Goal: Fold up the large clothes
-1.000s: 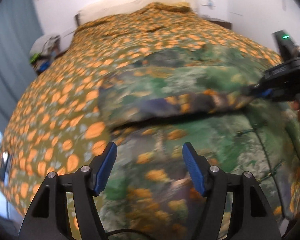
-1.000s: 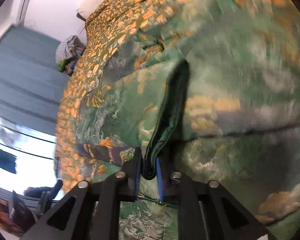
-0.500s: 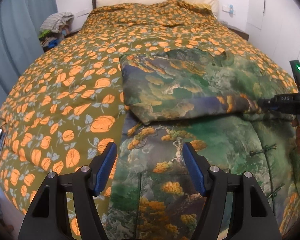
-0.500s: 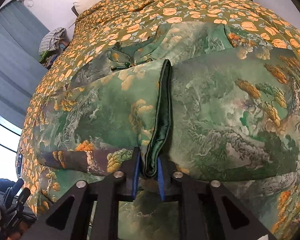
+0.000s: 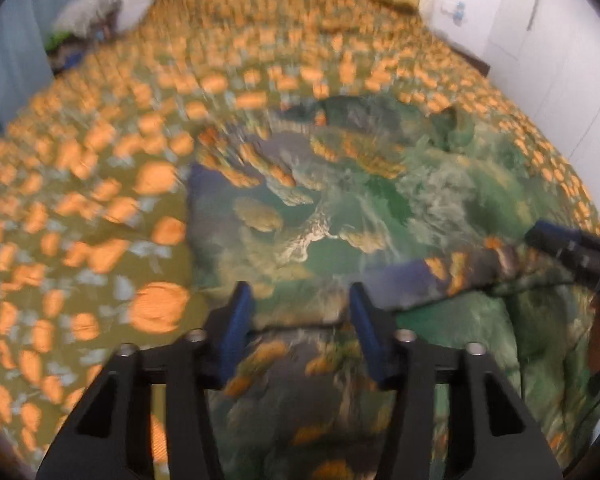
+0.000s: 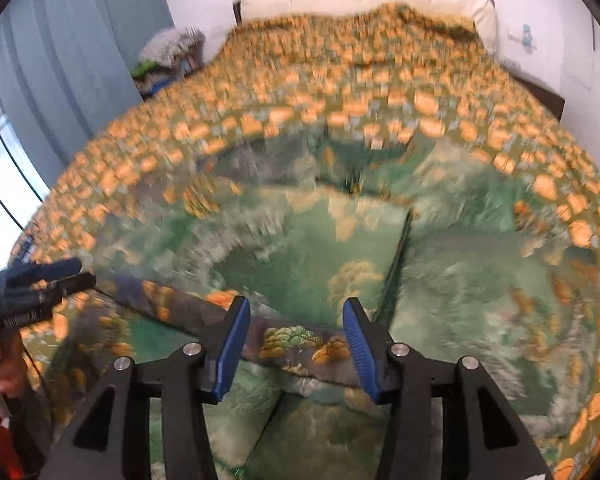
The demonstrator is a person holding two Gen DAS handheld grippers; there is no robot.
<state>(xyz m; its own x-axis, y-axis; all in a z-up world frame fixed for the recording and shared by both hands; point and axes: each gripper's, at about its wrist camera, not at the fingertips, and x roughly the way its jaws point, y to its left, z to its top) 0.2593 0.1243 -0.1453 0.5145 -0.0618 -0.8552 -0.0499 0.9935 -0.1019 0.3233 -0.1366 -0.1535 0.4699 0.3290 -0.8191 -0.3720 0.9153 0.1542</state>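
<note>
On one orange-patterned bedspread lies one green landscape-print garment, partly folded, filling 6 to 3 o'clock. Two grippers hover over it, left gripper and right gripper, both spread and holding nothing.

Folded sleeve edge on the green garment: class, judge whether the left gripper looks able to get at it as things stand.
Probably yes. The left gripper is open, its jaws standing either side of the folded sleeve edge of the green garment, with nothing between them. The picture is blurred, so its height above the cloth is unclear.
</note>
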